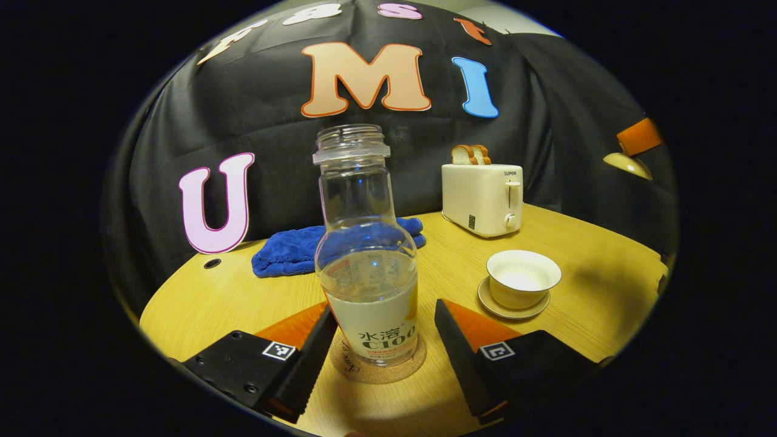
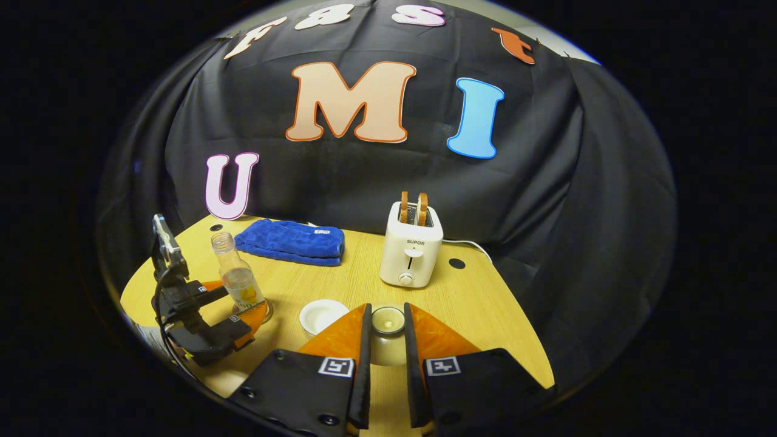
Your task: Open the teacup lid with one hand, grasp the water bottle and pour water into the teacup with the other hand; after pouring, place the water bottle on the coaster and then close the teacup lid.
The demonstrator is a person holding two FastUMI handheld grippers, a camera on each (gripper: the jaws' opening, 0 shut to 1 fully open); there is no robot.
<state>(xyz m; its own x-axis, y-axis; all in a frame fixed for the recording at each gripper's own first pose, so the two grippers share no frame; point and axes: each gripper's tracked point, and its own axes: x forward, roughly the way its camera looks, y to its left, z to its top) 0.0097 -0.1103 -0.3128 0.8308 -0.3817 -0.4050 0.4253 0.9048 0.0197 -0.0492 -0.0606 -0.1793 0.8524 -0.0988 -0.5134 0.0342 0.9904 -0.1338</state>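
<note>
A clear, uncapped water bottle [image 1: 366, 273] with some water in it stands upright on the round cork coaster [image 1: 379, 369]. My left gripper [image 1: 383, 312] is open, a finger on each side of the bottle's label; the right one stands clear of it. The white teacup [image 1: 523, 278] sits uncovered on its saucer [image 1: 513, 309] to the right. In the right gripper view, my right gripper [image 2: 386, 311] is shut on the teacup lid [image 2: 388, 321], held above the table beside the teacup [image 2: 320, 315]. The bottle [image 2: 238, 276] and left gripper [image 2: 237, 300] are at the left there.
A white toaster [image 1: 482, 197] with bread slices stands at the back, behind the cup. A folded blue towel [image 1: 291, 252] lies behind the bottle. The round wooden table [image 1: 243, 303] ends close to my fingers; the right gripper with the lid [image 1: 628, 164] hangs at the far right.
</note>
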